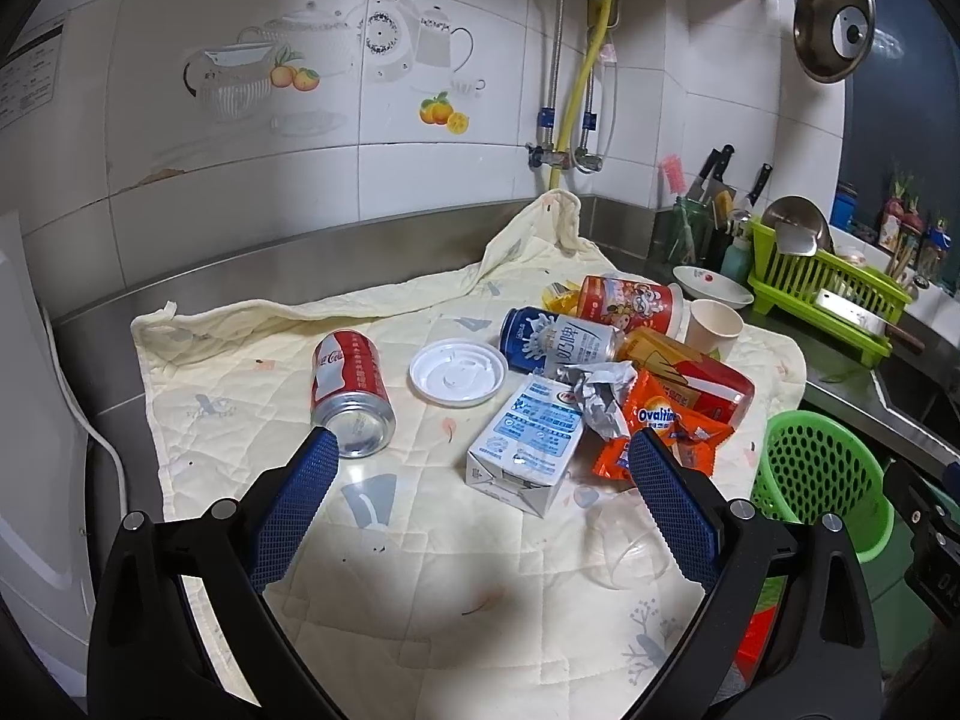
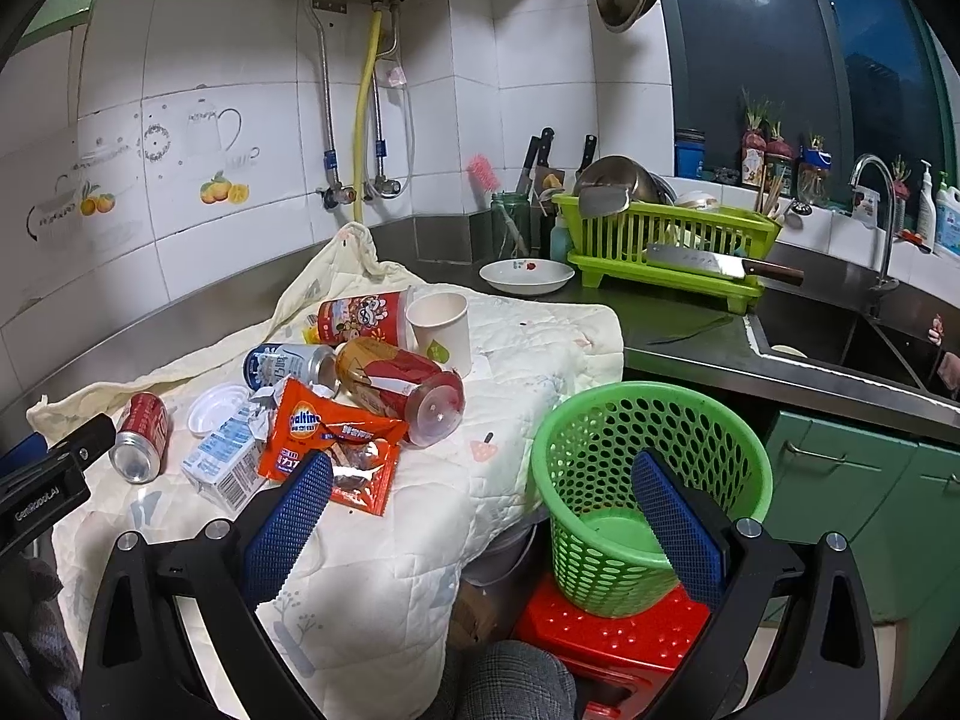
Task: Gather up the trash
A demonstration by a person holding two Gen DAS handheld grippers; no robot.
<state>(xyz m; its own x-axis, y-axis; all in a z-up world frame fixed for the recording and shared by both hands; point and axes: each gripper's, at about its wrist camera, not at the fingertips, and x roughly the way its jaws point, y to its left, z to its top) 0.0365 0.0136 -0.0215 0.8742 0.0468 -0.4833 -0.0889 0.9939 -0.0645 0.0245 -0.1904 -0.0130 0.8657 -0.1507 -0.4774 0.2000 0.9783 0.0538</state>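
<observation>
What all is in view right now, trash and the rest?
Coca-Cola can: 1, red, lying left on cloth.
Plastic lid: 1, white, mid-cloth.
Milk carton: 1, white-blue, lying by the lid.
Ovaltine wrapper: 1, orange, beside carton.
Blue can: 1, blue-silver, in the pile.
Red snack tubs: 2, lying in the pile.
Paper cup: 1, cream, upright.
Basket: 1, green, on red stool.
Dish rack: 1, green, on counter.
Left gripper: open.
Right gripper: open.

white tiled wall (image 2: 228, 48) rising behind | steel counter (image 2: 672, 324) wrapping corner | dark window (image 2: 840, 60) glaring faintly | green cabinets (image 2: 840, 480) standing below
</observation>
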